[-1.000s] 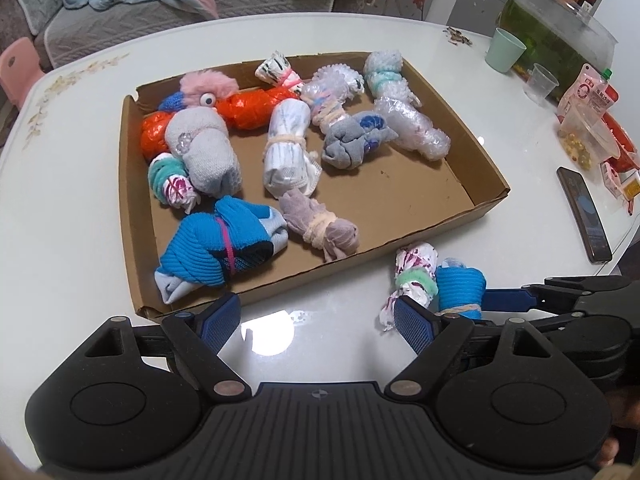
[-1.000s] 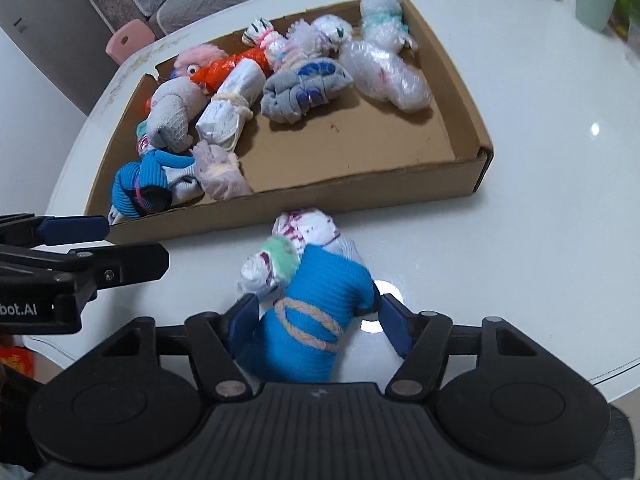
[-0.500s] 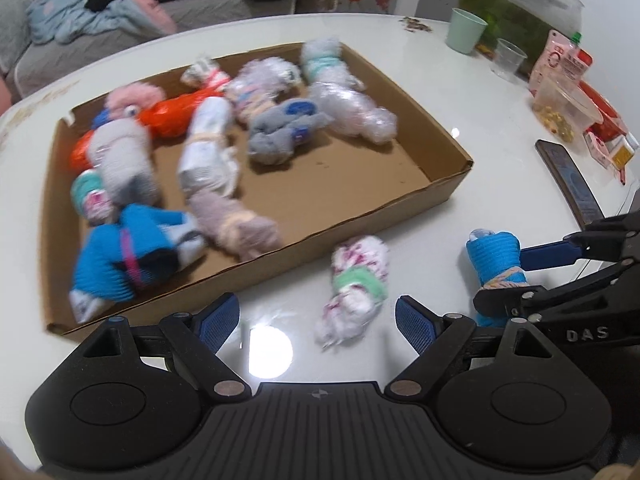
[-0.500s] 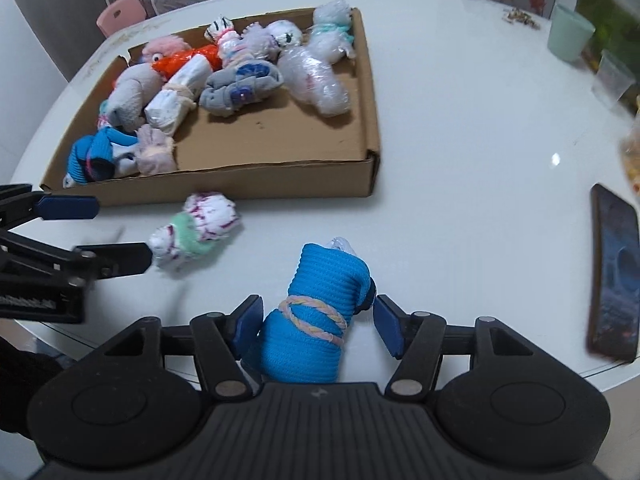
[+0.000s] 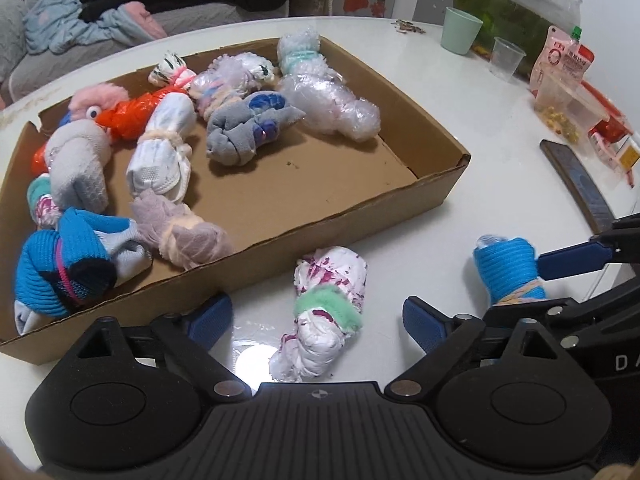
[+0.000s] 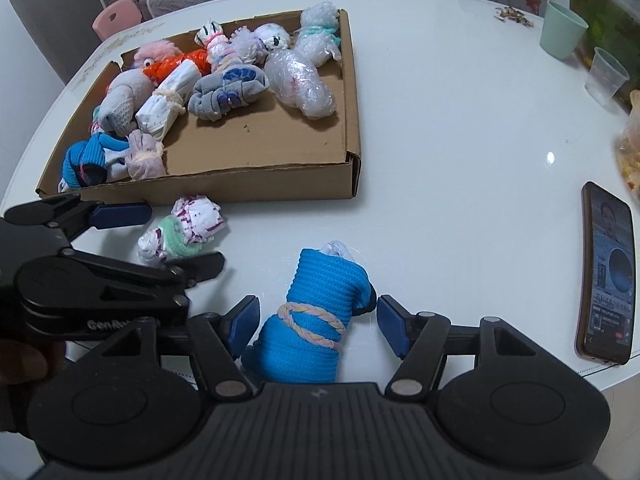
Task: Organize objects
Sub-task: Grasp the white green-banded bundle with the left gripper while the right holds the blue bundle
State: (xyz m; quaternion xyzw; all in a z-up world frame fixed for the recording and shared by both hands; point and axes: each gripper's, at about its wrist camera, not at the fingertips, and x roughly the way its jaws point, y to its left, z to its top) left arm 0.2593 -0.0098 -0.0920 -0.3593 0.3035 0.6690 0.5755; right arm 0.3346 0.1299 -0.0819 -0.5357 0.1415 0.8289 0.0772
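Observation:
A cardboard tray [image 5: 440, 196] holds several rolled sock bundles. In front of it on the white table lies a white and magenta bundle with a green band [image 5: 328, 308]. It is between the fingers of my left gripper [image 5: 316, 322], whose jaws are opening and do not touch it. A blue sock roll tied with a pastel band [image 6: 316, 316] stands on the table to the right. My right gripper [image 6: 318, 324] straddles it, its jaws opening and its pads just off the roll.
A phone [image 6: 608, 272] lies near the table's right edge. A green cup [image 5: 460, 34], a clear cup [image 5: 506, 58] and snack bags [image 5: 560, 76] stand at the back right. The tray's right half [image 6: 280, 140] is bare cardboard.
My left gripper swung right and sank over the white bundle, its jaws wider. My right gripper carried the blue roll to the right, away from that bundle, and its jaws eased apart.

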